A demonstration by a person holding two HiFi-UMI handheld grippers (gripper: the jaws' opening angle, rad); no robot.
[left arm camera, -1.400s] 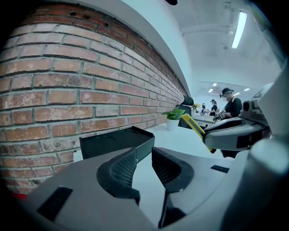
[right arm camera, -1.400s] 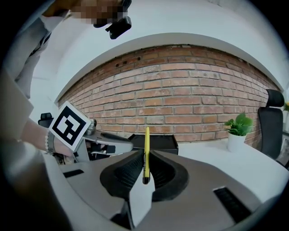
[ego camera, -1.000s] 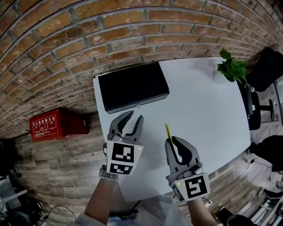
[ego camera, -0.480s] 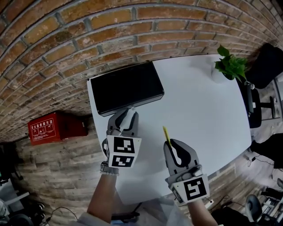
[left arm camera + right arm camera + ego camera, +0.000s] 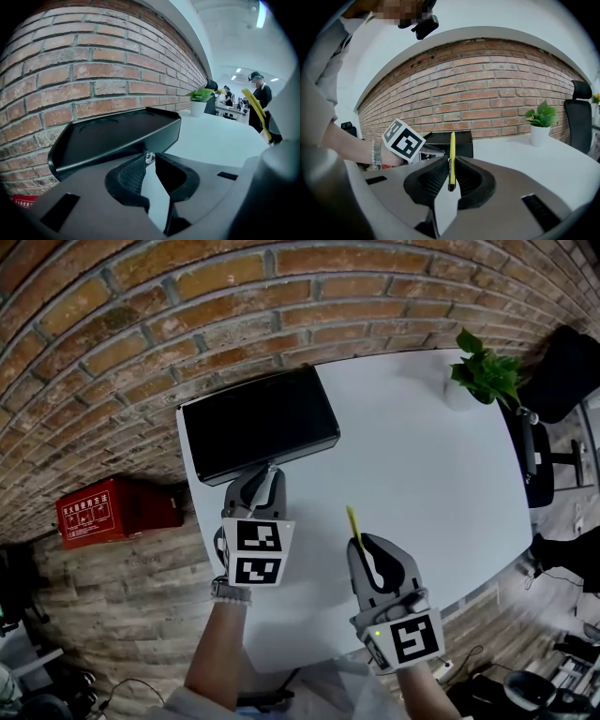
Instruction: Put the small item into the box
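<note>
A black flat box [image 5: 258,423] lies closed at the white table's far left corner, against the brick wall. My left gripper [image 5: 265,472] is at the middle of the box's front edge. Its jaws are pinched together on the small silver clasp [image 5: 149,158] of the box [image 5: 108,136]. My right gripper [image 5: 370,547] hovers over the table nearer to me, shut on a thin yellow stick-like item [image 5: 353,524]. In the right gripper view the yellow item [image 5: 452,150] stands upright between the pads [image 5: 436,176], with the box [image 5: 461,140] behind it.
The white table [image 5: 422,456] stretches to the right, with a potted plant [image 5: 486,379] at its far right corner. A black office chair [image 5: 558,381] stands beyond it. A red case [image 5: 112,507] sits on the floor to the left, below the table edge.
My left gripper moved forward to the box's front edge and went from open to shut on the clasp. The right gripper has kept hold of the yellow item and barely moved.
</note>
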